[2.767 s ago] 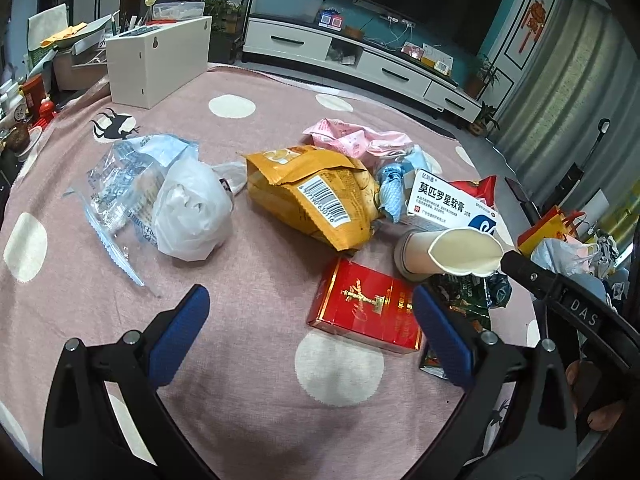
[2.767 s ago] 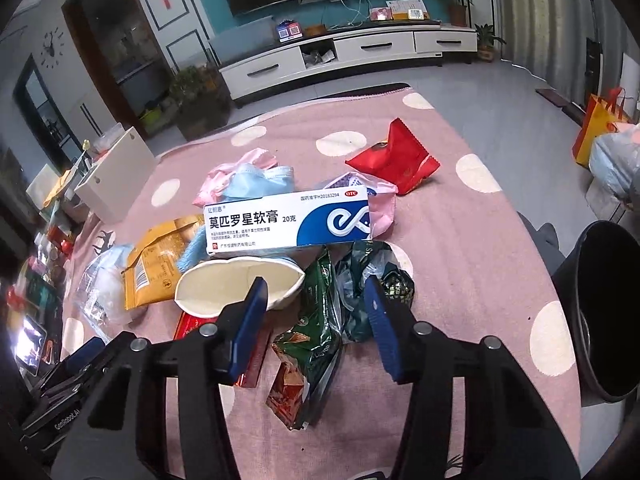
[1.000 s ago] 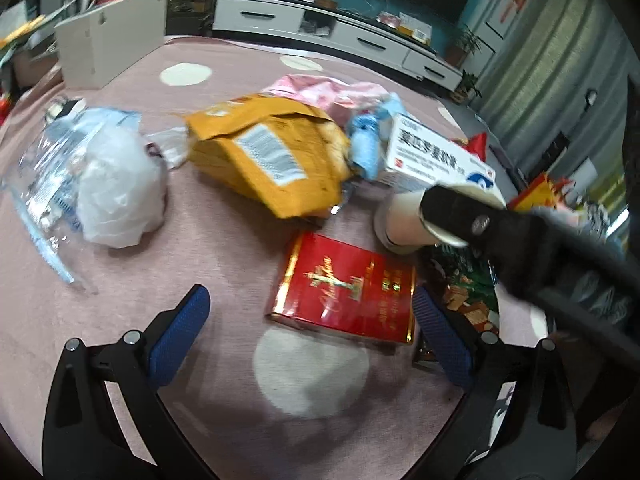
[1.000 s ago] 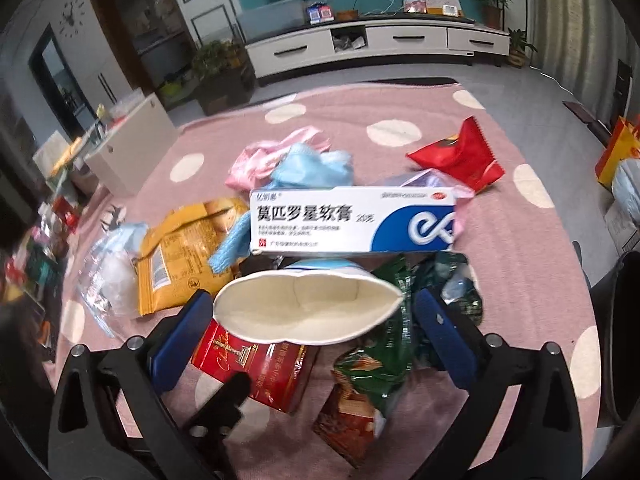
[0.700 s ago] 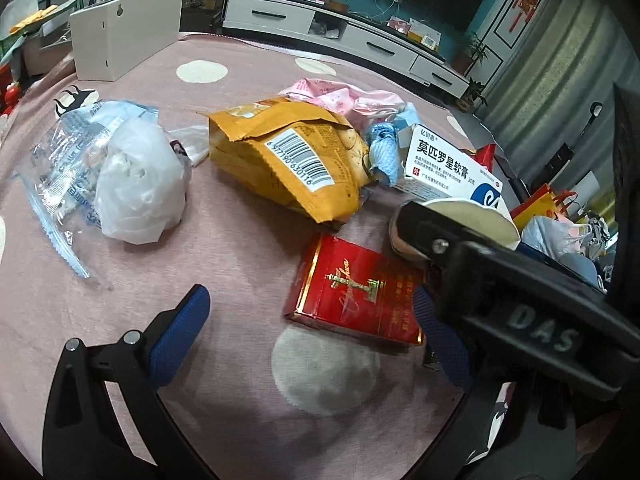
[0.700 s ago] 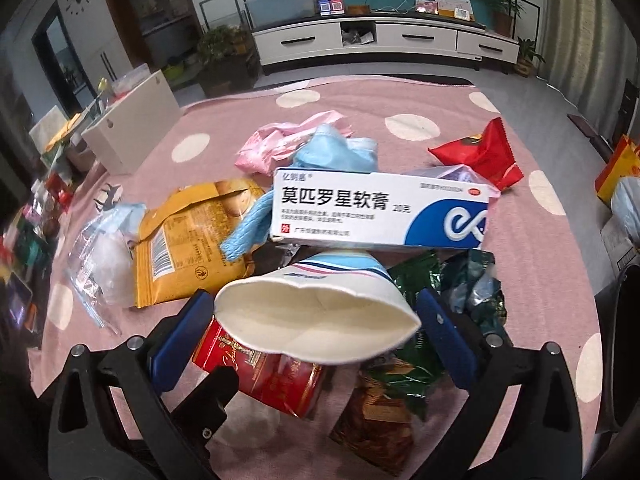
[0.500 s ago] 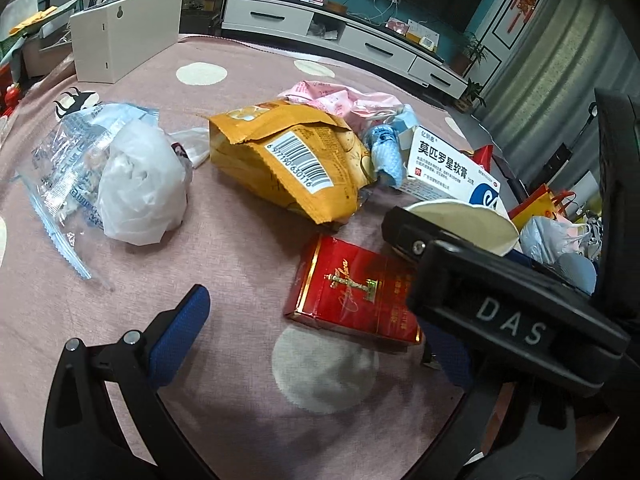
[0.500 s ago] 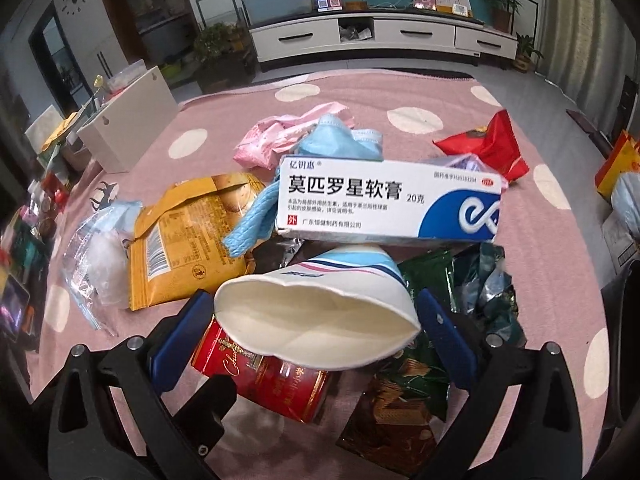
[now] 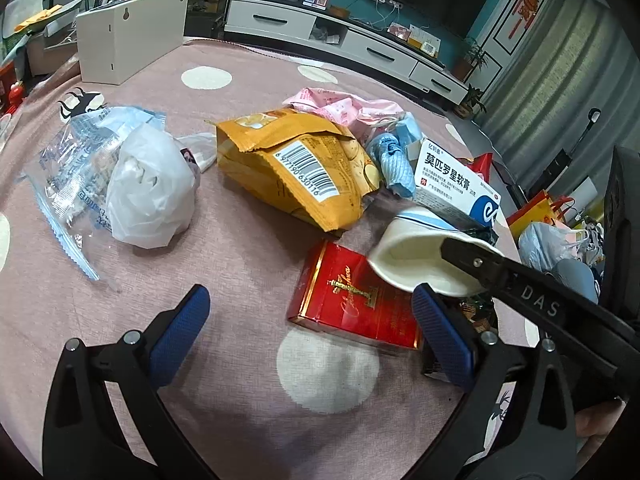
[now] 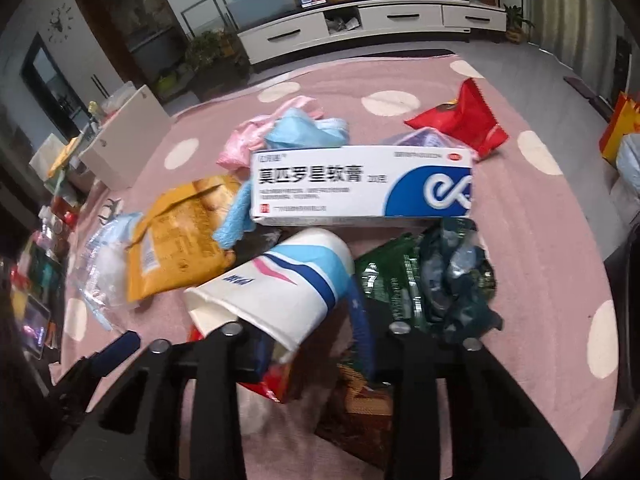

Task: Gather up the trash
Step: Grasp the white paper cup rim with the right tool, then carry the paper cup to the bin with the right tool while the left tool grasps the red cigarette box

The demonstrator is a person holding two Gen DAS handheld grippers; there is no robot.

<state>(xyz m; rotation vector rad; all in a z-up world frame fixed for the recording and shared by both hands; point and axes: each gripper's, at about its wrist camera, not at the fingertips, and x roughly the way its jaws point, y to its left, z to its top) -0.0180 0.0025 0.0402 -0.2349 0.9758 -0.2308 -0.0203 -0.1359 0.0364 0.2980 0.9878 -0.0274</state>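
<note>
Right gripper (image 10: 308,340) is down on the paper cup (image 10: 276,292), jaws closing with the cup's open end between them. One finger (image 10: 362,320) lies against the cup's outer wall on the green-wrapper side; the other looks tucked at the rim, though blur keeps me from saying the pads are pressing. The cup lies on its side on the pink dotted surface (image 10: 540,240), mouth toward the gripper, base pointing at the white ointment box (image 10: 360,188) just behind it. A green wrapper (image 10: 404,280) sits right beside the cup, and the red carton (image 9: 352,304) lies partly under its mouth.

From the left view, the right gripper's black arm reaches in over the cup's rim (image 9: 416,260). Left gripper (image 9: 312,340) hangs above the surface with its blue pads wide apart, nothing between them; the red carton lies just ahead of its right pad. Farther out sit the orange snack bag (image 9: 296,168), a white plastic bag (image 9: 148,196) and a red wrapper (image 10: 460,120), all well apart from the cup.
</note>
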